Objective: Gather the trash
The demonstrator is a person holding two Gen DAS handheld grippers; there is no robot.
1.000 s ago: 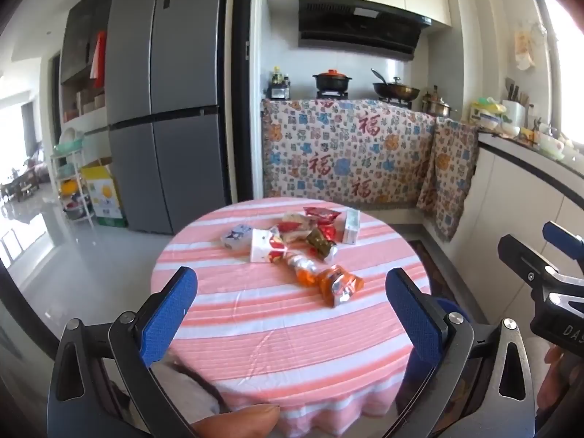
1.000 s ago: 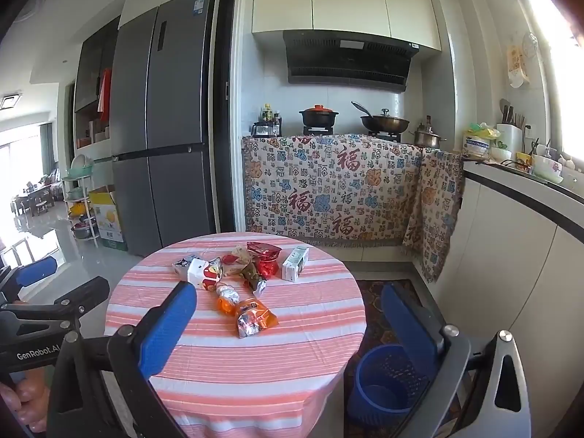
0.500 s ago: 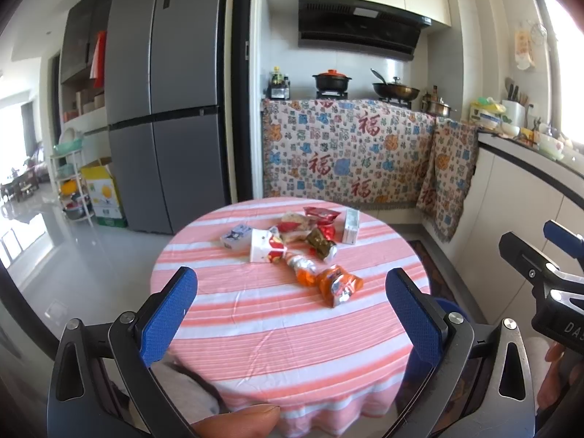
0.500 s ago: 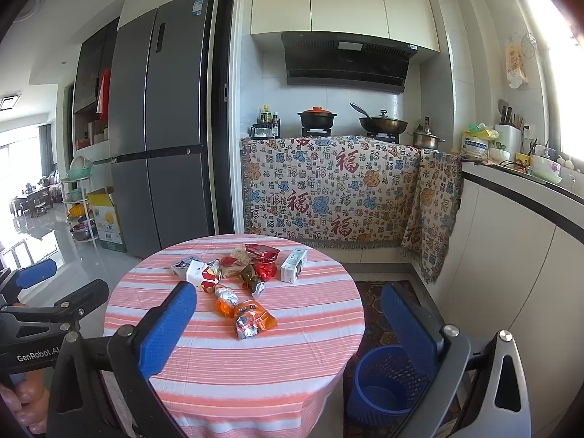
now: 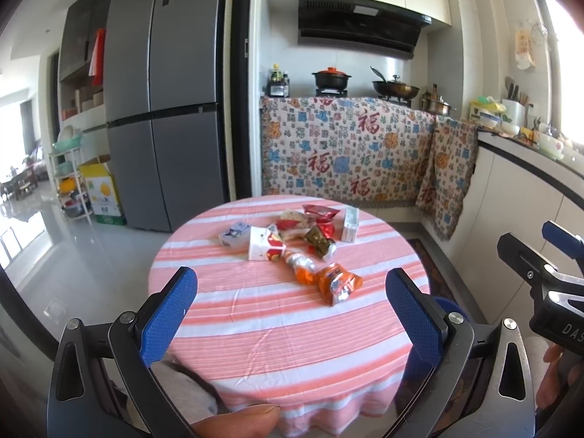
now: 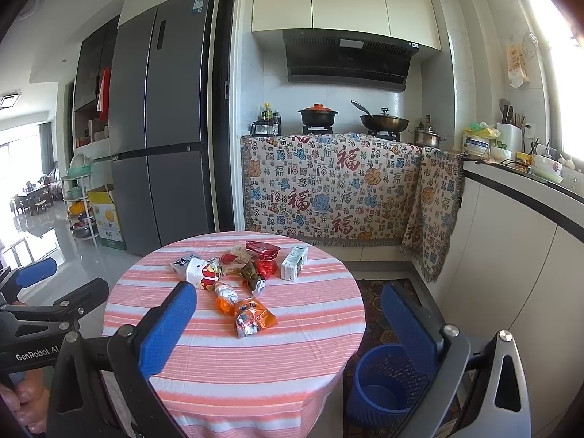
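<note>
Both the left tongs [image 5: 291,301] and right tongs [image 6: 288,314] gape wide and empty, short of the striped tabletop [image 6: 255,361]. The approach step: next, reach the nearest orange wrapper [image 6: 252,318] (blue bin [image 6: 383,387] waits beside), remaining trash pile [image 6: 241,264] beyond.

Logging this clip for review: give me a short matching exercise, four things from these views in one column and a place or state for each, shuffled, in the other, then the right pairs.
Things:
1. blue basket
2. white carton
3. orange wrapper
4. left gripper

Places or states:
A. open, holding nothing
B. on the floor, right of the round table
C. nearest trash to the table's front edge
D. at the right end of the trash pile

Pairs: 1-B, 2-D, 3-C, 4-A
</note>
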